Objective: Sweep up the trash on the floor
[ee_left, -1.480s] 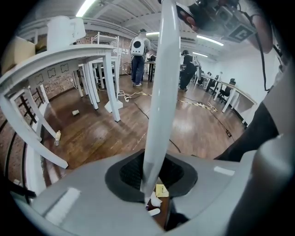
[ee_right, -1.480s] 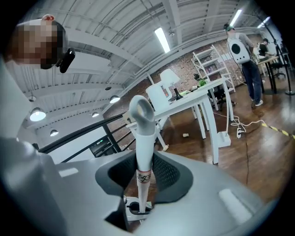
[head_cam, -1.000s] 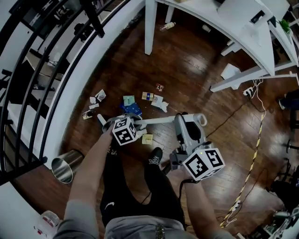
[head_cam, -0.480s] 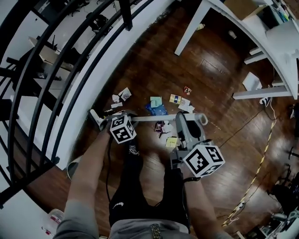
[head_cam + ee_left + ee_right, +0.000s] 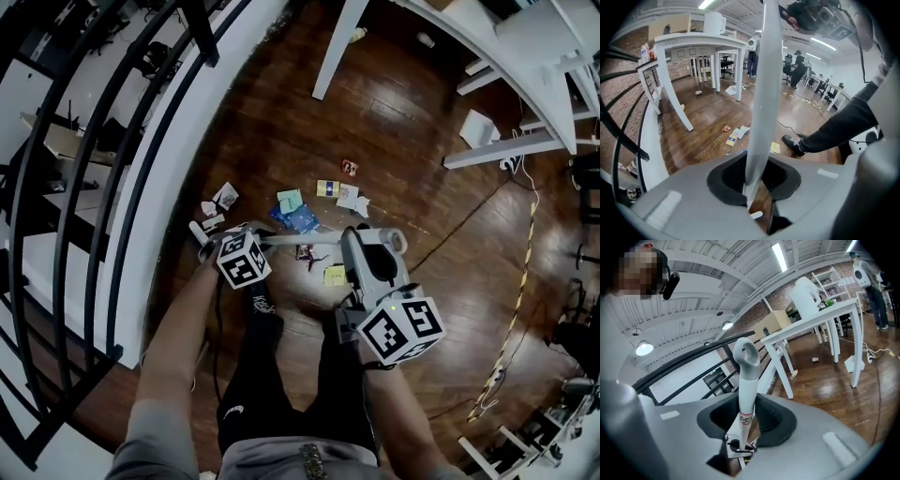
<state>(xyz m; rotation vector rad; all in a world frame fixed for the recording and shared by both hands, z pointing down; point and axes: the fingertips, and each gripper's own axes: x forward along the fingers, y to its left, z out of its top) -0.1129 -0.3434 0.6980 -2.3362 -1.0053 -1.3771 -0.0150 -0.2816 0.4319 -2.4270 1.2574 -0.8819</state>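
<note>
Both grippers are clamped on 1 white broom handle [image 5: 305, 239], which lies level across the head view above the dark wooden floor [image 5: 422, 169]. The left gripper [image 5: 246, 236] has its fingers [image 5: 684, 206] closed on the shaft, which runs up between them. The right gripper [image 5: 364, 246] has its fingers [image 5: 820, 427] closed on the handle just below its hanging loop [image 5: 745, 352]. The trash [image 5: 291, 202], a scatter of paper scraps and wrappers, lies on the floor just beyond the handle, between the 2 grippers. 1 yellow scrap [image 5: 335, 275] lies on the handle's near side, beside the right gripper.
</note>
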